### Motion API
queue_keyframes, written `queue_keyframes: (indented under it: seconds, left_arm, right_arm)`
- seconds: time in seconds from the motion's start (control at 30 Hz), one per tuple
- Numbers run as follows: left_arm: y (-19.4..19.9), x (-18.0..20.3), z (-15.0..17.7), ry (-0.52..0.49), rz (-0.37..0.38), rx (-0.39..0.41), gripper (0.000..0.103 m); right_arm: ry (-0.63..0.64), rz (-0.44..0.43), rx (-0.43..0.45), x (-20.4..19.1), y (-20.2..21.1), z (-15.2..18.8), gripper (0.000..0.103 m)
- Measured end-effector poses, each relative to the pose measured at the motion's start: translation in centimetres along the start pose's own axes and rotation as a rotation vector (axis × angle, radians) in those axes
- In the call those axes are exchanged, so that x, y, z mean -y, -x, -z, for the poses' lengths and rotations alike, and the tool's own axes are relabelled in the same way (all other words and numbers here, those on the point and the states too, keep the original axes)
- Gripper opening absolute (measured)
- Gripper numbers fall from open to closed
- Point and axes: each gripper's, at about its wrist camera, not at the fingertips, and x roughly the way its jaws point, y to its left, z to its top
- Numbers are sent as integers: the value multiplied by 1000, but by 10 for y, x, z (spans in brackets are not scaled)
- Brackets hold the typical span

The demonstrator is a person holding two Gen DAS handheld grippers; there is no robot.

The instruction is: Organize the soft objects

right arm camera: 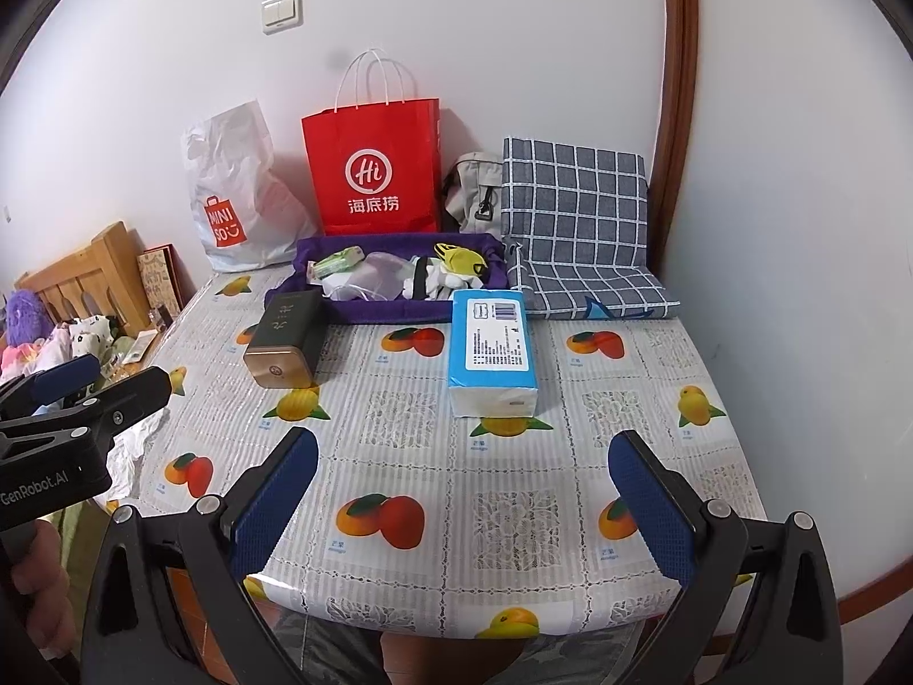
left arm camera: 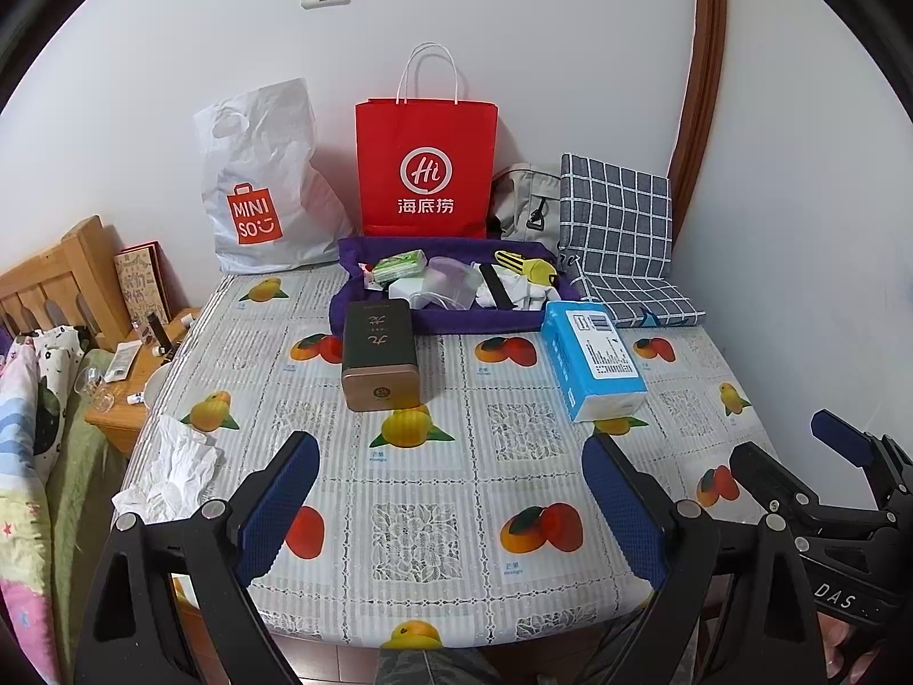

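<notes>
Two hand-held grippers hang over the near edge of a table (right arm camera: 513, 354) covered in a fruit-print cloth. The left hand-held gripper (left arm camera: 451, 508) stands wide open with nothing between its blue-padded fingers; the right hand-held gripper (right arm camera: 462, 505) is equally wide and empty. Each also shows at the margin of the other's view, cut off by the frame.

The soft objects lie ahead. A blue tissue pack (right arm camera: 493, 354) rests on the table right of centre, its far end touching or just short of a purple tray (right arm camera: 297, 279) by the back wall. A dark tin box (right arm camera: 285, 342) lies on its side left of the pack, its far end against the tray's front wall. Inside the tray are a green tissue packet (left arm camera: 399, 267), clear plastic wrapping, white cloth crossed by a black strap, and a yellow item (left arm camera: 530, 268) whose nature is hard to make out. Crumpled white paper (left arm camera: 171, 465) sits at the table's left edge; in the right wrist view the other gripper mostly hides it.

Against the wall stand a white Miniso bag (left arm camera: 262, 194), a red paper bag (left arm camera: 425, 165), a grey bag (left arm camera: 528, 202) largely hidden behind its neighbours, and a checked cushion (left arm camera: 616, 217). A wooden headboard (left arm camera: 63, 279) and bedding are cropped at the far left.
</notes>
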Motion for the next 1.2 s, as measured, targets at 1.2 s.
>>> queue_keyframes:
  seconds: [1.2]
  left_arm:
    - [1, 1, 0, -6, 3, -1, 94]
  right_arm:
    - [-8, -2, 8, 2, 3, -1, 101]
